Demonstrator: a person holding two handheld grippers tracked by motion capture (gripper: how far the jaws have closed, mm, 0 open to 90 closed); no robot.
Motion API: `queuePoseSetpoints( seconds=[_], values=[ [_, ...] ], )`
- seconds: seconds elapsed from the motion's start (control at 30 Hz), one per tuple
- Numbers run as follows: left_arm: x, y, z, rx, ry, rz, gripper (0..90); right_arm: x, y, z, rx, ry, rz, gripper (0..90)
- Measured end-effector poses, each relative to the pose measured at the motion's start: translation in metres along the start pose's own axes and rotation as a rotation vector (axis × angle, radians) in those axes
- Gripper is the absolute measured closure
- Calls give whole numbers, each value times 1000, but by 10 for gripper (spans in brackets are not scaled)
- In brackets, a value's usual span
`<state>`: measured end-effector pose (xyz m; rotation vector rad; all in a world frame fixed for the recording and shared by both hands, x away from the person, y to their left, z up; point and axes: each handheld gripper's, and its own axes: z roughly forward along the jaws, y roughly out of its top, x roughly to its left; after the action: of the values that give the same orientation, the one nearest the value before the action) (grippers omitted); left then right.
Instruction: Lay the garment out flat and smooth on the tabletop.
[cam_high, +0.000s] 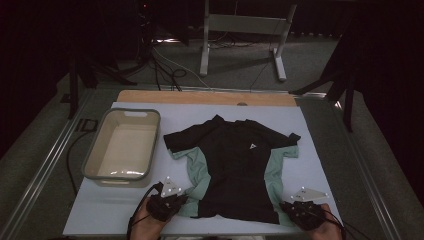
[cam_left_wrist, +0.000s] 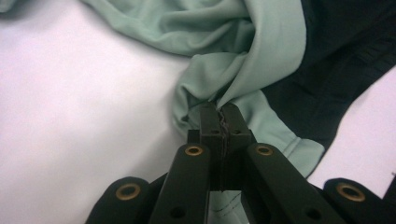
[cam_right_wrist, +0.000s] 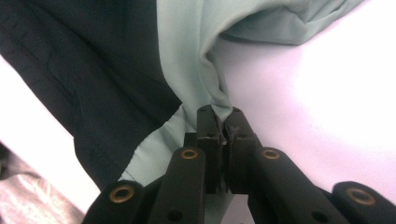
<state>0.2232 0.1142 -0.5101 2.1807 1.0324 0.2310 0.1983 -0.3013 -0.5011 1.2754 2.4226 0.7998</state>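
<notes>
Centrally, on the pale blue table top, lies a black short-sleeved shirt with mint-green side panels, spread flat. At its nine o'clock stands a beige plastic tub, just beside the sleeve. At seven o'clock the left gripper pinches the green hem; at five o'clock the right gripper pinches likewise.

A pale blue table with a bare wooden strip along its far edge stands lit in a dark room, metal rails running down both its sides. Beyond it, grey carpet carries loose black cables and the white legs of a frame. Black stands flank the far corners, and the background falls away into near-total darkness.
</notes>
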Motion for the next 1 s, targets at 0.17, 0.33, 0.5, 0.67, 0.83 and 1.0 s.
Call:
queuePoseSetpoints(
  seconds=[0.17, 0.33, 0.5, 0.67, 0.83, 1.0],
  values=[
    [3, -1, -6, -67, -21, -40, 793, 2, 2, -2, -18, -5, -5, 841],
    [-1, 0, -8, -103, -50, -55, 614, -1, 2, -2, -38, -42, 16, 684],
    [-3, 0, 0, -102, -40, -57, 454, -2, 4, 0, -43, -47, 30, 604],
    [-3, 6, 14, -87, 9, -28, 337, -4, 6, 5, -41, -45, 49, 558],
    [-4, 9, 22, -30, 32, -10, 520, -4, 6, 8, -17, -19, 45, 735],
    [-6, 8, 16, 16, -32, 4, 832, 0, 7, 9, 14, 7, 20, 863]
  ],
)
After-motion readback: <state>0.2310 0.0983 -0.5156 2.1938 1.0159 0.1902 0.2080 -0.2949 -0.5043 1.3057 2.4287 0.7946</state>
